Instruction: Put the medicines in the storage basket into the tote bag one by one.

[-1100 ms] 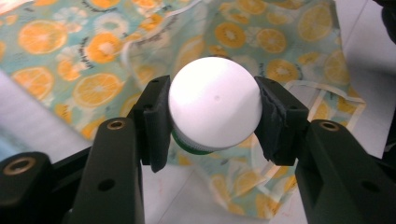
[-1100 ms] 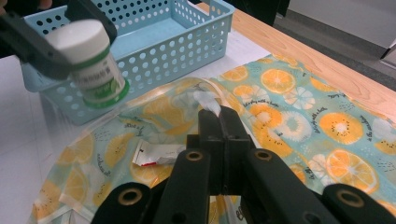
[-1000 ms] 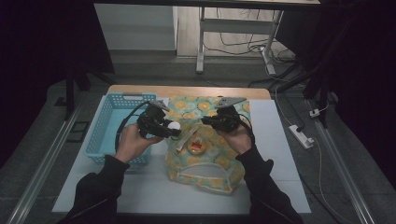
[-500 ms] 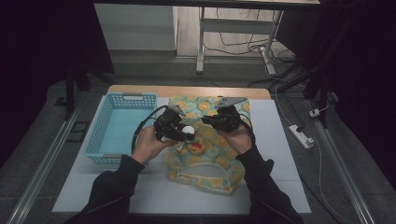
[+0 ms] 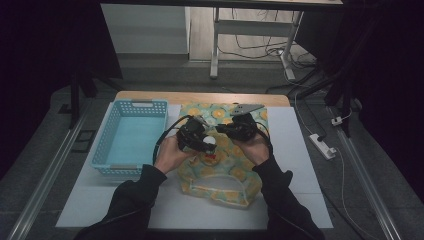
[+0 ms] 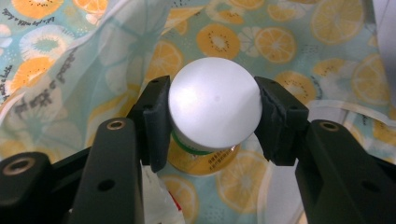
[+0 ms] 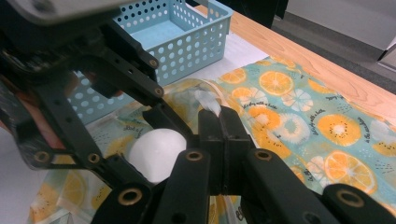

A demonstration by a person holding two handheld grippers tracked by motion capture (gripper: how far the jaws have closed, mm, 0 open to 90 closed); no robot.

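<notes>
A bottle [image 6: 213, 108] with a white cap and a yellow label sits between the jaws of my left gripper [image 6: 212, 122], which is shut on it just below the cap. In the high view the bottle [image 5: 210, 142] hangs over the mouth of a fruit-print cloth bag [image 5: 220, 176] lying on the table. My right gripper [image 7: 218, 116] is shut on the bag's rim [image 7: 205, 100] and holds it lifted. The two grippers, left [image 5: 208, 145] and right [image 5: 223, 131], are close together above the bag. Something red [image 5: 213, 159] lies in the bag's opening.
A light blue perforated basket [image 5: 131, 137] stands to the left of the bag, with nothing in it that I can see. The bag lies on a white table top [image 5: 295, 165] whose far edge is wood. A power strip [image 5: 321, 145] lies on the floor at the right.
My left gripper has carried the bottle rightward, from beside the basket to over the bag's mouth. The right gripper has stayed put on the bag's rim.
</notes>
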